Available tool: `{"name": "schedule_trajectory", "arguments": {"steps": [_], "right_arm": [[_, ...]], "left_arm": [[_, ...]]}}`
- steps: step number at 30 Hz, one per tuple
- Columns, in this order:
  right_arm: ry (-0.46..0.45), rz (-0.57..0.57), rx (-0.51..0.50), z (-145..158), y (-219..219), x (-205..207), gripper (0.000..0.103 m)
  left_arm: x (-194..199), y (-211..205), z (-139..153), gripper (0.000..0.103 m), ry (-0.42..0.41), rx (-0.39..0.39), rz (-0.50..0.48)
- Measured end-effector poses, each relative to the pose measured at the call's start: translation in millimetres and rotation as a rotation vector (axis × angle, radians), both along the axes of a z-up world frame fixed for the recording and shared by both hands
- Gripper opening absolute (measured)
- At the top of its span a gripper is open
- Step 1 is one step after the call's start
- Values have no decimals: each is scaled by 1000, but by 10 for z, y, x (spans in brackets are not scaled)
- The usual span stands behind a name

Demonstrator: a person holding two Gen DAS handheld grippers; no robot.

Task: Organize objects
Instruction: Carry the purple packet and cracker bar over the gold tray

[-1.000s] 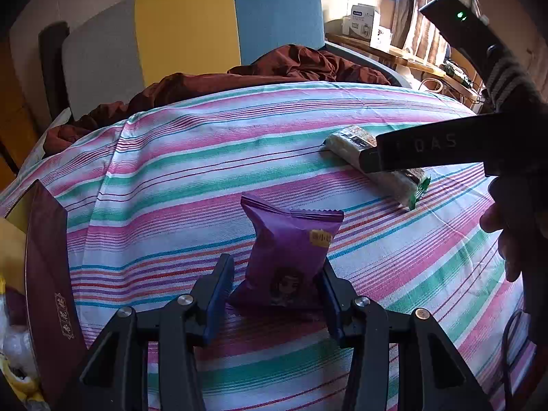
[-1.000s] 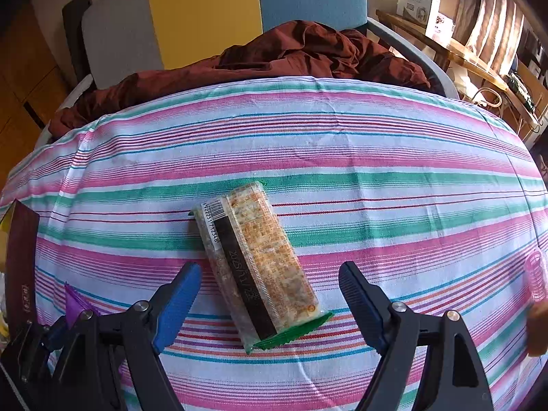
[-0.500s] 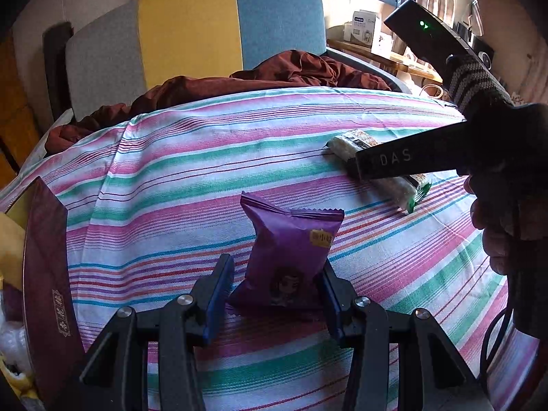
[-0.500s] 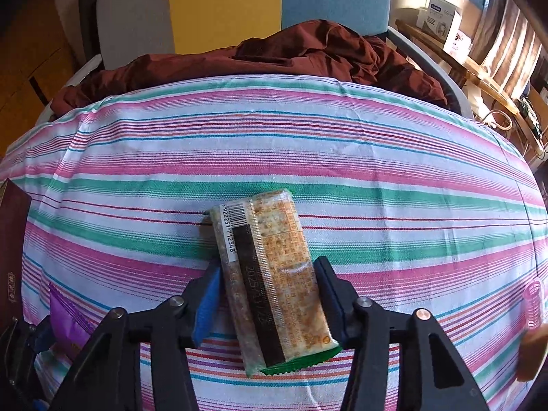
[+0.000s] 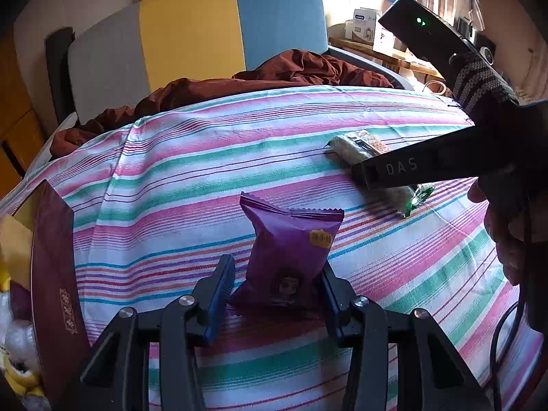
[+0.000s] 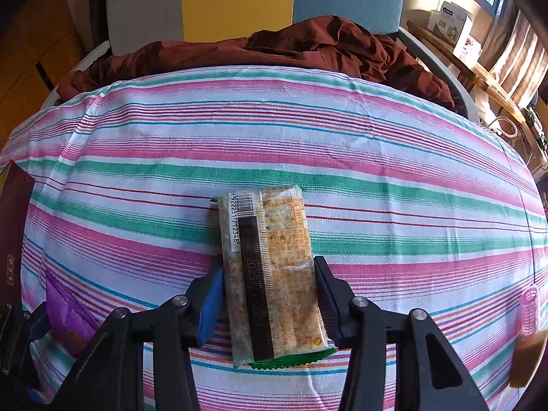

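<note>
Left wrist view: dark red box (image 5: 51,274) cut off by left edge; cracker packet (image 5: 363,147) partly hidden behind right tool's arm. Right wrist view: purple snack bag (image 6: 68,311) mostly concealed behind the tool's frame.

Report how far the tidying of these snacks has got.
Done: nothing clearly put away yet; both packets are still over the striped cloth. In hand: the left hand-held gripper is shut on the purple snack packet; the right hand-held gripper has just closed on the cracker packet. Left: carrying both off, probably into the dark red box at the left edge.
</note>
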State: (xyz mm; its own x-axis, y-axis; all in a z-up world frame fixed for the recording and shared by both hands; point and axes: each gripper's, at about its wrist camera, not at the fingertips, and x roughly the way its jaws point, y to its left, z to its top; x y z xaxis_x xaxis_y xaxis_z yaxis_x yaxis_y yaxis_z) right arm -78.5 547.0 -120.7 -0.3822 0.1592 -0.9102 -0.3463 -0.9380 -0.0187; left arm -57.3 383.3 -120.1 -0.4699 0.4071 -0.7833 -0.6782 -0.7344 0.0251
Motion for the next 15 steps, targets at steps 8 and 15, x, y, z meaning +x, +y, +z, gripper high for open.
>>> {"name": "schedule_trajectory", "arguments": {"steps": [8, 15], "right_arm": [[17, 99, -11, 15, -251, 7, 49], [19, 118, 5, 14, -346, 55, 49]], "left_arm": [[336, -310, 272, 47, -17, 15, -13], [410, -945, 657, 47, -7, 86, 67]]}}
